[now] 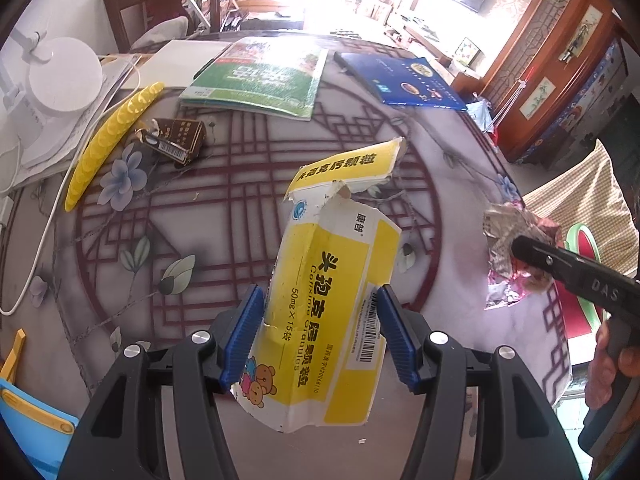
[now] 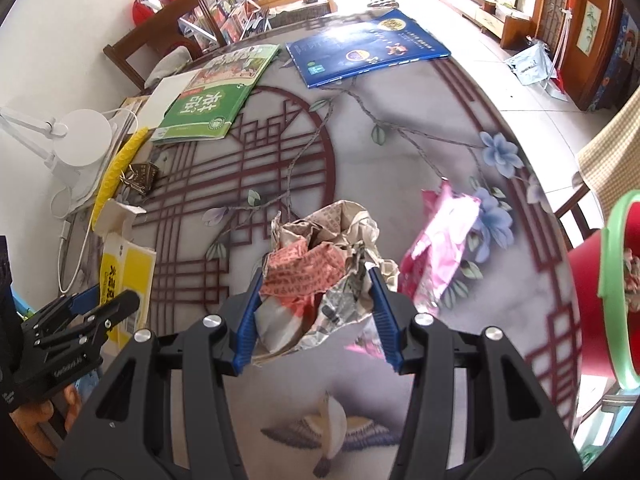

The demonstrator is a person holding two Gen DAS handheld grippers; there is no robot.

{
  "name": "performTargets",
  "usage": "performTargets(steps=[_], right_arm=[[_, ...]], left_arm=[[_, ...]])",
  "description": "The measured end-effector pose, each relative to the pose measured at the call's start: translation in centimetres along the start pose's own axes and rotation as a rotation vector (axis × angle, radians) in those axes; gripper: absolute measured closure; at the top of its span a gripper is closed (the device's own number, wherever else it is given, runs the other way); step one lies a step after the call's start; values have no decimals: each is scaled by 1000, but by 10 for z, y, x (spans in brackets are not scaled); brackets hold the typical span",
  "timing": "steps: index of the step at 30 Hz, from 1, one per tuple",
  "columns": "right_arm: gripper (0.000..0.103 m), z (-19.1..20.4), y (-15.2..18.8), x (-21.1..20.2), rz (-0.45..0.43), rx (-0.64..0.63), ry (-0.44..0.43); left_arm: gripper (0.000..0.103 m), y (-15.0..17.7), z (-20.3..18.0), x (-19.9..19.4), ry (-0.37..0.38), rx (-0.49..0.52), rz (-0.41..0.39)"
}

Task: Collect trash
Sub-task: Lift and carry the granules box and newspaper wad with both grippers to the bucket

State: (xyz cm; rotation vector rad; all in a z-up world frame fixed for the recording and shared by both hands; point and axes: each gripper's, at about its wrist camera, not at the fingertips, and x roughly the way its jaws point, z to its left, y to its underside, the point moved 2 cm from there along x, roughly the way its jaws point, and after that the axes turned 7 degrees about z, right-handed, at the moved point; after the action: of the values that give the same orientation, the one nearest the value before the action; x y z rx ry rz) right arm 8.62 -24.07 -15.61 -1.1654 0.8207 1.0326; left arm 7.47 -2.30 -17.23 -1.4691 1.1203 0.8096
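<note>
- The left hand-held gripper (image 1: pixel 318 334) points steeply down at the tabletop (image 1: pixel 248 200), its blue pads (image 1: pixel 244 336) pressed on both sides of a torn yellow-and-white medicine box (image 1: pixel 328 312), which it holds clear of the surface with the ripped flap uppermost.
- The right hand-held gripper (image 2: pixel 316 314) tilts down at much the same steep angle; its jaws are partly closed around a crumpled wad of printed paper (image 2: pixel 320 276), gripped from both sides and hanging above the tabletop.
- In the left wrist view, fingers (image 1: pixel 608 368) of the person's right hand wrap the right gripper's handle at the right edge.
- A pink plastic wrapper (image 2: pixel 444 244) lies on the tabletop just right of the wad.
- A red bin with a green rim (image 2: pixel 612 288) stands off the tabletop's right edge.
- Farther out lie a crushed brown cigarette pack (image 1: pixel 176 140), a yellow curved strip (image 1: pixel 108 140), a green book (image 1: pixel 260 76) and a blue book (image 1: pixel 404 80).
- A white desk lamp (image 1: pixel 60 76) stands at the far left.
</note>
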Motion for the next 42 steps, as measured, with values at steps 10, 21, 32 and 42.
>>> performTargets(steps=[10,21,32,42], right_arm=[[54,-17,21,-27,-38,43,-5],[54,-31,31,-38,-54,69,-6],[54,-52,34,-62,-101,87,-6],[54,-90,40,-75,-116,127,-21]], left_arm=[[47,1,-16,-8,12,28,-16],[47,2,-30,-15,17,47,-27],[47,-1,-60,-19,32,80,-40],[46,2,-103,-13,31,128,-19]])
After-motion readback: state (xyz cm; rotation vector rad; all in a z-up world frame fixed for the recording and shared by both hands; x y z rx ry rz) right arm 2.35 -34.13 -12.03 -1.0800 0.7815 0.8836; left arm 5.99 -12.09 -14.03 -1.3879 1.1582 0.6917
